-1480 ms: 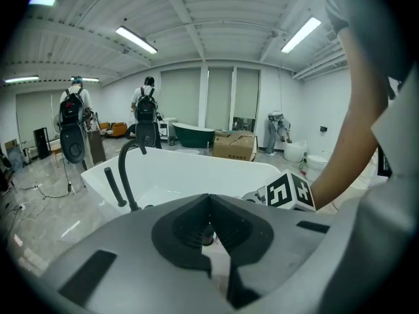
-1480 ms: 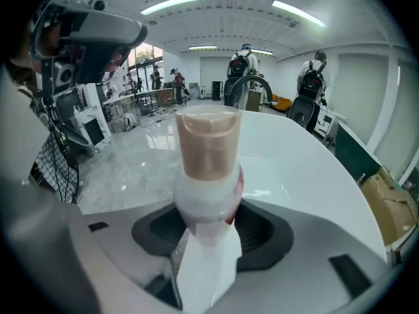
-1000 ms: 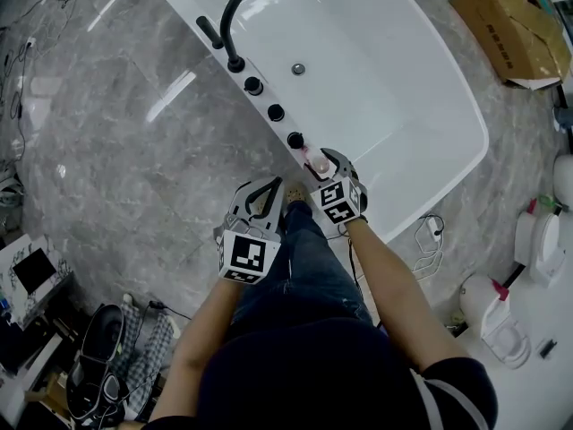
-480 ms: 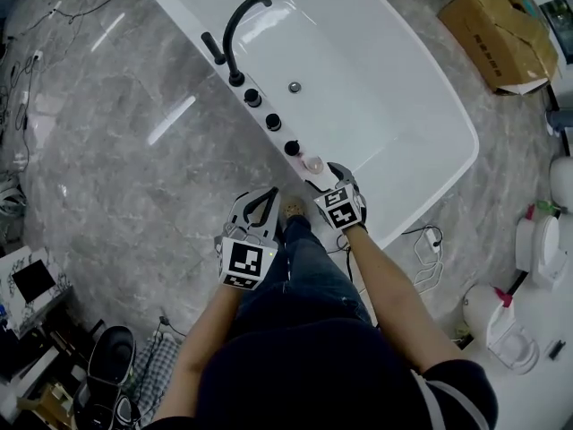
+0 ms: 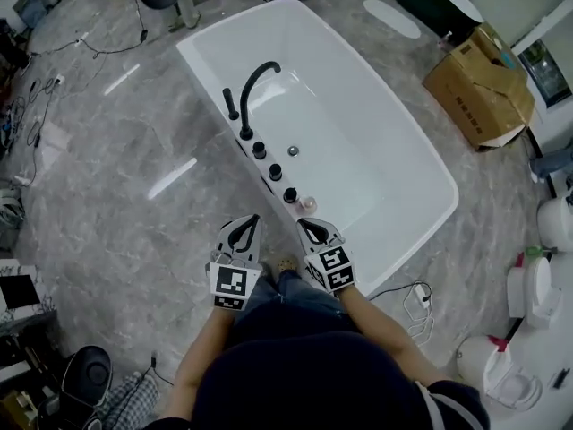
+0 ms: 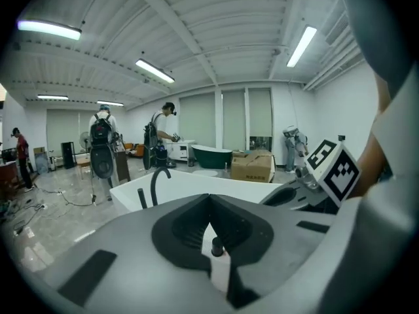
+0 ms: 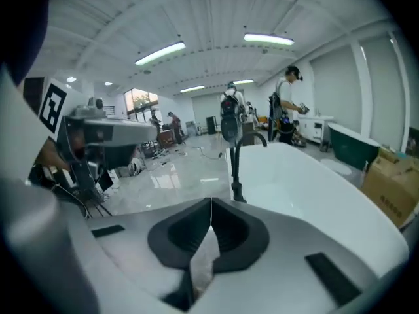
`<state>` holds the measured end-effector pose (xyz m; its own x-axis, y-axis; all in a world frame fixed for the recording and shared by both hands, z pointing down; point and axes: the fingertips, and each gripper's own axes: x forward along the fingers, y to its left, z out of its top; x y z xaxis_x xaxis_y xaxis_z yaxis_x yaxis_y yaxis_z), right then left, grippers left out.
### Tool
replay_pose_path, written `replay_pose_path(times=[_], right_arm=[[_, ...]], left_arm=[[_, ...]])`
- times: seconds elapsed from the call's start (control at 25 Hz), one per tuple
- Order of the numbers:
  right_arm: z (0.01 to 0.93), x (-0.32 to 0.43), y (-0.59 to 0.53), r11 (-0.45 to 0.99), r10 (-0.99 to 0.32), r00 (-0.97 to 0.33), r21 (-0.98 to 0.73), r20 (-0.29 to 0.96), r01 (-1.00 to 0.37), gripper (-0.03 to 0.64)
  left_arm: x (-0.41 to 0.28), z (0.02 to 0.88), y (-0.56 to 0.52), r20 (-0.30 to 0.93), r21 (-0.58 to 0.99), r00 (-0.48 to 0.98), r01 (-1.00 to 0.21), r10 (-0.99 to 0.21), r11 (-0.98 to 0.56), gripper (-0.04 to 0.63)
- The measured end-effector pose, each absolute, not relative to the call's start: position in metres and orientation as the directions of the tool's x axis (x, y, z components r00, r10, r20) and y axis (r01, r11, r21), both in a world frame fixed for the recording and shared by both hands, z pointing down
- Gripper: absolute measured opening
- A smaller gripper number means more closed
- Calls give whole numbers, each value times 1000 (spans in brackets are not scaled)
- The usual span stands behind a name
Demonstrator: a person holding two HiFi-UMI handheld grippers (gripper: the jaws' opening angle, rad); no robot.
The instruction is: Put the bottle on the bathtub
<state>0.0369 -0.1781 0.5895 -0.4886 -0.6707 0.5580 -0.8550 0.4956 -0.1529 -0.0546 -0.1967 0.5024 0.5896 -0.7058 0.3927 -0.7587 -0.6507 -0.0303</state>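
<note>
Well, from the head view you stand by the near corner of the white bathtub [image 5: 358,124], a gripper in each hand. The bottle [image 5: 308,204], small and pinkish, stands upright on the tub's long left edge. It is just past the last of three black knobs [image 5: 275,171] that run down from the black faucet [image 5: 255,92]. Your right gripper [image 5: 304,226] is near the bottle but apart from it, on your side of it. Your left gripper [image 5: 250,224] hangs over the grey floor [image 5: 134,204] beside the tub. A cardboard box [image 5: 479,83] sits on the floor beyond the tub's far right edge.

From the left gripper view, your tongs are pinched together at the tips and grip nothing. The tub and faucet lie ahead, and the right gripper's marker cube [image 6: 334,169] shows off to the right. People [image 6: 101,146] stand far back in the hall.

From the right gripper view, those tongs too are closed tip to tip and empty. The faucet rises ahead on the tub's edge, with the basin spreading to the right.
</note>
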Motion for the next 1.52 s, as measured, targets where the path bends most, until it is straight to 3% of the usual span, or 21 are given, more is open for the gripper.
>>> replay_pose_path(times=[0.28,0.56,0.8,1.12,1.28,1.52], right_arm=[[411,-14,-232,599,-789,-580,42,205,-800,28],[287,-56,-231,672,-737,-676,85,-29,-736,28],[263,-68,-214,688,-709,-701,144,-81,-712,28],[284,-63,-203,703,-707,-707,117,4,-702,26],[282,-46,-206,712,-689,-722,131,-60,-690,26],[289,-40,-203,726,-679,-733,116,-33,-678,26]], left_arm=[[-113,417,-202,224,-85,429,-886,-875,-456,21],[-184,304,-191,-20,-99,197,-976,-980,-194,21],[-204,270,-167,-87,-112,102,-989,-991,-92,21],[-193,286,-152,-69,-104,102,-990,-992,-94,21],[-172,289,-153,-61,-105,106,-989,-993,-99,21],[-161,295,-149,-46,-106,110,-989,-993,-105,21]])
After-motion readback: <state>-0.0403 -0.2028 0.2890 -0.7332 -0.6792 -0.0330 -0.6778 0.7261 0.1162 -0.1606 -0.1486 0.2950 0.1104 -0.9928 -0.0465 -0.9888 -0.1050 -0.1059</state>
